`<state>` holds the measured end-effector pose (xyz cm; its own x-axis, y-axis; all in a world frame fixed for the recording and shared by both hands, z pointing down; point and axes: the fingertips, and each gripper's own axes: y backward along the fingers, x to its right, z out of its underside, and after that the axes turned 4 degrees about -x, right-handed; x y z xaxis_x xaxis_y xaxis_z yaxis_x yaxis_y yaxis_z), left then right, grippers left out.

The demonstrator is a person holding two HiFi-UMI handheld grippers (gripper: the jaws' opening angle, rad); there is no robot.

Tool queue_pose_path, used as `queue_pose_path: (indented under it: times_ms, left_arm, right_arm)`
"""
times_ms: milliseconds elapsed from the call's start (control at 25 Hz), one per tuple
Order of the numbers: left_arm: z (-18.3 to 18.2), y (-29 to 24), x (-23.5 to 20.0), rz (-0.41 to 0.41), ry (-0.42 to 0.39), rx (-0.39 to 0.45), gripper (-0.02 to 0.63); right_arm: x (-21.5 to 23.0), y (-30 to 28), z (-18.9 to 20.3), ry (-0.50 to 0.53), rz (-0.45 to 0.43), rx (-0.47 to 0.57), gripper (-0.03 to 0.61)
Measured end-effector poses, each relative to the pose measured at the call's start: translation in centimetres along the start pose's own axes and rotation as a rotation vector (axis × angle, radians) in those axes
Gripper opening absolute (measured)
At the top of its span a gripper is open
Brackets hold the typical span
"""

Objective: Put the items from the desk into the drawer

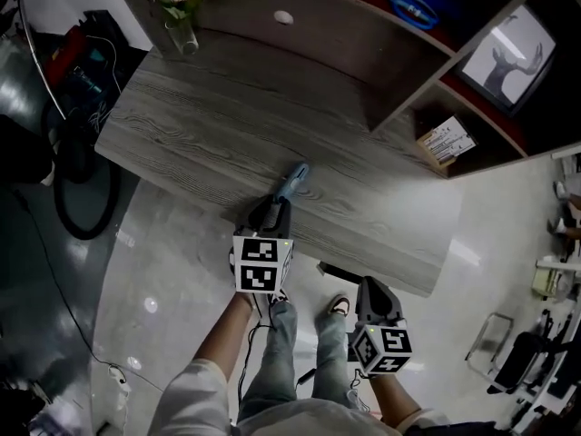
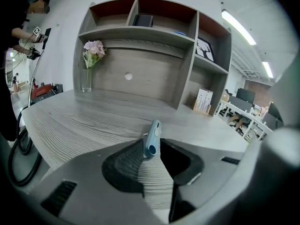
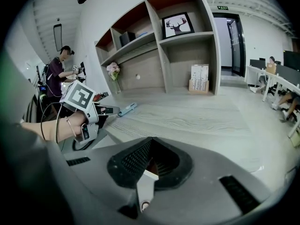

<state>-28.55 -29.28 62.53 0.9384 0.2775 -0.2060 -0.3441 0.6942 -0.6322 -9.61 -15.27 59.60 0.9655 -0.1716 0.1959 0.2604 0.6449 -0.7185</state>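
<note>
A slim light-blue item [image 1: 292, 182] lies on the grey wood desk [image 1: 200, 125], near its front edge. My left gripper [image 1: 277, 205] reaches over that edge with its jaws open. In the left gripper view the blue item [image 2: 152, 138] lies between the fingertips, its near end against the left finger [image 2: 133, 156], and bare desk shows in the gap. My right gripper [image 1: 370, 289] hangs lower, off the desk's front edge, over the floor. Its jaws [image 3: 151, 142] meet at the tips with nothing held. From the right gripper view the left gripper [image 3: 110, 110] points at the blue item [image 3: 127, 109].
A glass vase of pink flowers [image 1: 180, 12] stands at the desk's back left. Shelving [image 1: 427, 71] rises behind, with a framed picture [image 1: 508, 57] and a box of booklets [image 1: 447, 141]. Black cables [image 1: 82, 198] loop on the floor at left. The person's shoes [image 1: 338, 305] are below the desk edge.
</note>
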Motion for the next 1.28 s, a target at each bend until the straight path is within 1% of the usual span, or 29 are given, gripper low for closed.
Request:
queue_pose_path:
  times_ms: [160,400,600,800,1080,1280]
  left_arm:
    - [0.5,-1.0,-0.3,0.000,0.007,-0.048,0.097]
    - [0.2,-1.9,-0.2,0.019,0.025,-0.072,0.097]
    - [0.4,-2.5,-0.2,0.015,0.014,-0.112,0.097]
    - [0.2,-2.6,-0.3,0.021,0.040,-0.121,0.097]
    - [0.4,-2.5,0.1,0.012,0.041,-0.118,0.100]
    - [0.5,-2.0,0.8,-0.003,0.021,-0.111,0.089]
  right_arm:
    - [-0.2,-0.4,0.5,-0.014,-0.009,-0.007,-0.002]
    - [-0.6,-0.8,1.3,-0.031,-0.022,-0.012,-0.002]
    - [-0.7,-0.8,1.4,-0.035,-0.020,0.001,-0.002]
    - [-0.1,-0.7,1.4,-0.049,-0.005,0.010,-0.002]
    - [0.3,-0.5,1.5,-0.063,0.001,0.011,-0.002]
    - [0.3,-0.3,1.4,-0.068,-0.001,0.018,-0.002]
